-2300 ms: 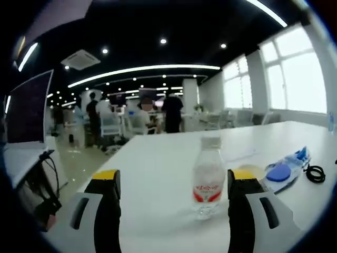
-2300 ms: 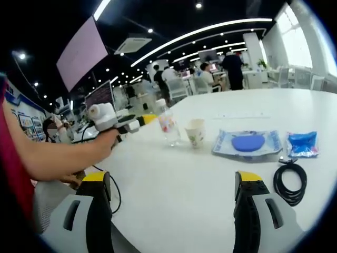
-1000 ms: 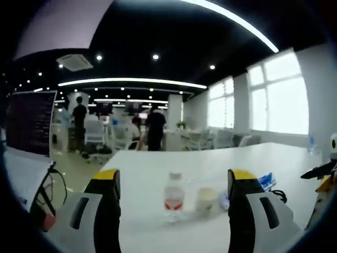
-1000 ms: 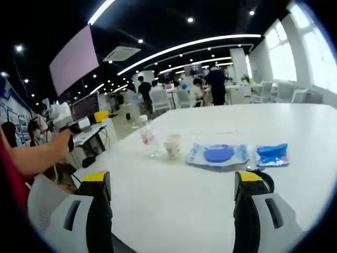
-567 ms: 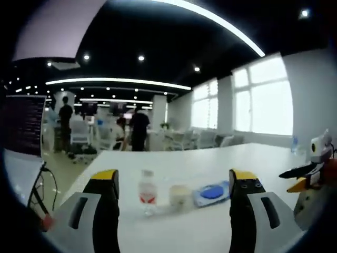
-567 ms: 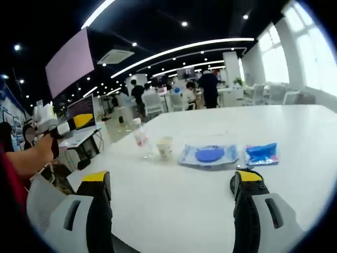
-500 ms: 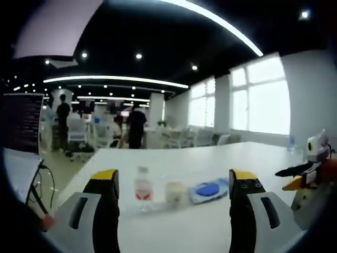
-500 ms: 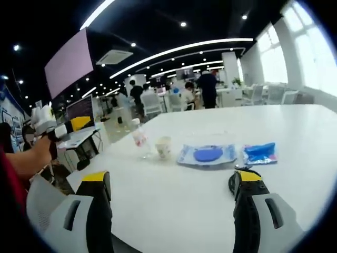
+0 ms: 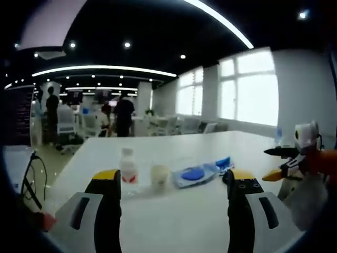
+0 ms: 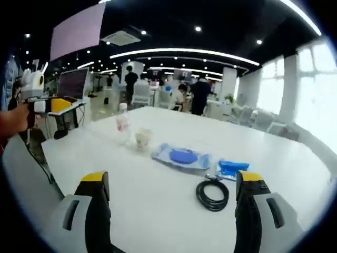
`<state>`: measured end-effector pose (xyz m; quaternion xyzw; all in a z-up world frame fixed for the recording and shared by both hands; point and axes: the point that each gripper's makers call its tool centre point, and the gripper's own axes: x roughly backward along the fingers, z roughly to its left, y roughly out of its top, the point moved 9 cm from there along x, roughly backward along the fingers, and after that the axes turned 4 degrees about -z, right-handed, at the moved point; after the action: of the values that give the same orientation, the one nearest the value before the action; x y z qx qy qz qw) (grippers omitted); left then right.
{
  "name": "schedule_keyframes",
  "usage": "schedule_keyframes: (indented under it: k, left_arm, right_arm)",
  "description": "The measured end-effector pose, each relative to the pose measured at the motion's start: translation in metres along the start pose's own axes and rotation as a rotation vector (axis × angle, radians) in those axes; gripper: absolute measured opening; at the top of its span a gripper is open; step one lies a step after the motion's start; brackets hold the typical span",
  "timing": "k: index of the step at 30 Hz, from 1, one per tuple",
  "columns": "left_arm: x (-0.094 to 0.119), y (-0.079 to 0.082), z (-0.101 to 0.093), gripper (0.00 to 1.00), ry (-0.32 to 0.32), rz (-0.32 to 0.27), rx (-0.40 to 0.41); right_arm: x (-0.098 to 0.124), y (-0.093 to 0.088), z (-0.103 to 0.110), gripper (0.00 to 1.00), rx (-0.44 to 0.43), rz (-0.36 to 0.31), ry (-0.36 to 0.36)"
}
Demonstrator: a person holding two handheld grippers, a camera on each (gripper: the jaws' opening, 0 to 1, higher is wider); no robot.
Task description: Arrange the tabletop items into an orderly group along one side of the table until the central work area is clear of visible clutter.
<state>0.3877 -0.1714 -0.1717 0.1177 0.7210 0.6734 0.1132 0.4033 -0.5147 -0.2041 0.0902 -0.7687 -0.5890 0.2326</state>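
White bench (image 10: 158, 200) carries a row of items: bottle (image 10: 122, 122), cup (image 10: 142, 138), flat packet with a blue disc (image 10: 181, 157), small blue pack (image 10: 231, 167), all well in from the near edge. A black coiled cable (image 10: 212, 195) lies just nearer than the blue pack, about touching it. Nothing stands between the tongs and the row.

Right tongs (image 10: 171, 182) open, nothing between the jaws, held above the near bench edge. Left tongs (image 9: 171, 179) likewise open and empty.

Left gripper view sees the same row from further left: bottle (image 9: 127, 171) by the left jaw, cup (image 9: 159, 176), disc packet (image 9: 194, 174), blue pack (image 9: 222, 162) partly behind the packet. The right tongs (image 9: 276, 164) come in at the right edge of this view, open, held in a hand. In the right gripper view a hand (image 10: 13, 120) at the left edge holds the other gripper; its tongs cannot be made out there.

Behind: office with people standing (image 10: 128, 80), a monitor (image 10: 72, 83), windows (image 9: 247, 87).
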Motion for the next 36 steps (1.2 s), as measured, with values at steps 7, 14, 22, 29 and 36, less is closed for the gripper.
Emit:
schedule_keyframes:
  k: [7, 14, 22, 29, 36]
  left_arm:
    - [0.001, -0.005, -0.004, 0.81, -0.006, 0.019, 0.008]
    - [-0.001, -0.008, -0.007, 0.81, -0.013, 0.029, -0.001]
    - [-0.003, -0.018, 0.010, 0.86, 0.066, 0.105, 0.034]
    - [-0.009, -0.026, 0.002, 0.86, 0.030, 0.158, -0.011]
    - [-0.011, -0.029, 0.005, 0.87, 0.026, 0.173, -0.005]
  right_arm:
    - [0.005, -0.007, -0.006, 1.00, -0.099, 0.025, -0.022]
    - [0.013, -0.012, -0.008, 1.00, -0.197, 0.043, -0.047]
    - [0.010, -0.009, -0.018, 1.00, -0.198, 0.029, -0.113]
    - [0.012, -0.016, -0.032, 1.00, -0.212, 0.074, -0.213]
    - [0.012, -0.015, -0.032, 1.00, -0.216, 0.062, -0.217]
